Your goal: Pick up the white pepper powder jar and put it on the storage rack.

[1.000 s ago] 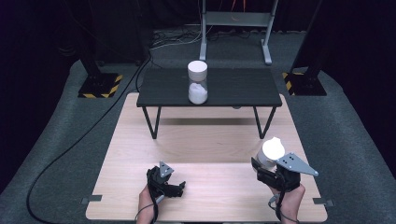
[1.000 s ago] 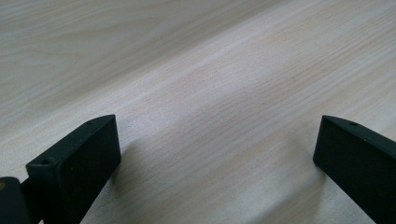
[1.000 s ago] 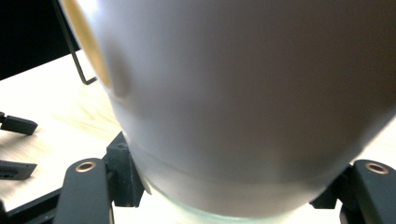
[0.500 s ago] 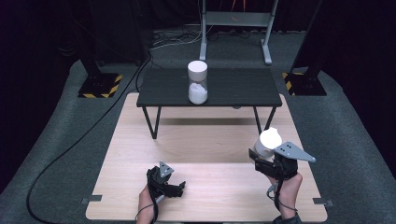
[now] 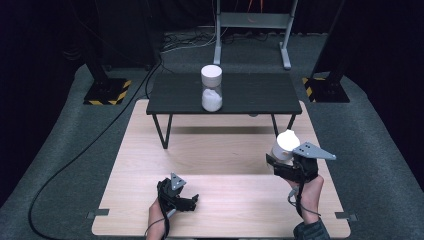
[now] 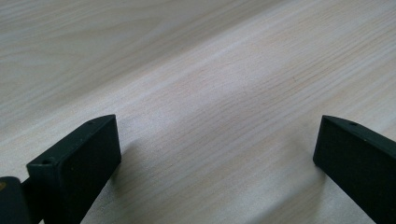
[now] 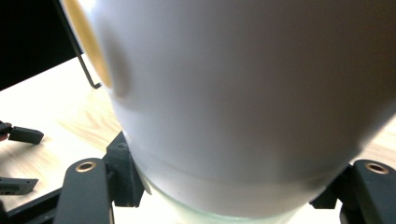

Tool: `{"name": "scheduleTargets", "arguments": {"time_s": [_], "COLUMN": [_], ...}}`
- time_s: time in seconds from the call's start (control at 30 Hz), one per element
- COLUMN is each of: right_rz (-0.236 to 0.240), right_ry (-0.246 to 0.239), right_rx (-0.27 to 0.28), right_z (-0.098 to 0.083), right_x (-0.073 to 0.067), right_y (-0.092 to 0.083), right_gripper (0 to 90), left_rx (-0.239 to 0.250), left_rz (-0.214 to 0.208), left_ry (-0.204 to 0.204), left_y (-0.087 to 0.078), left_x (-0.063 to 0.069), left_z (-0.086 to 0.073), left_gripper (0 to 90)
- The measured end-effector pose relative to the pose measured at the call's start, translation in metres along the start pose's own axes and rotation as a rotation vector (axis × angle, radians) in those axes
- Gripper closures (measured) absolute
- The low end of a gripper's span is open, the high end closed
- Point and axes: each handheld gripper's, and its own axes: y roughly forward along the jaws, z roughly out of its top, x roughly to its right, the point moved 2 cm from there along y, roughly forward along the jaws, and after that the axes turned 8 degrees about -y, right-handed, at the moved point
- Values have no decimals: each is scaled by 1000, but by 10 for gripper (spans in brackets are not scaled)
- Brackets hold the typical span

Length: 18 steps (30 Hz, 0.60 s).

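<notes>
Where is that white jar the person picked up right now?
In the high view the white jar is at the right, held in the right tongs above the pale wooden table, just in front of the black bench.

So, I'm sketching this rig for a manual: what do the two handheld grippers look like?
Both are black handheld tools. The left gripper has two flat, blocky black jaws and a small grey three-cornered plate on top. The right gripper carries a larger grey three-cornered plate, brass-coloured rivets at the jaw links, and a thin cable trailing back over the hand. A dark sleeve cuff shows at the right wrist.
</notes>
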Motion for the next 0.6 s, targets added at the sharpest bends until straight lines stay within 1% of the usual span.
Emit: {"name": "scheduleTargets", "arguments": {"time_s": [0.13, 0.27, 0.47, 0.6], "right_rz": [27, 46, 63, 62], "right_ry": [6, -9, -14, -21], "right_rx": [3, 6, -5, -17], "right_z": [3, 8, 17, 23], "right_x": [9, 16, 27, 31], "right_y": [3, 6, 11, 14], "right_gripper": [304, 305, 305, 305], "left_rx": [0, 0, 0, 0], "left_rz": [0, 0, 0, 0], "left_ry": [0, 0, 0, 0], "left_y": [0, 0, 0, 0], "left_x": [0, 0, 0, 0], "left_z": [0, 0, 0, 0], "left_gripper": [5, 5, 5, 5]}}
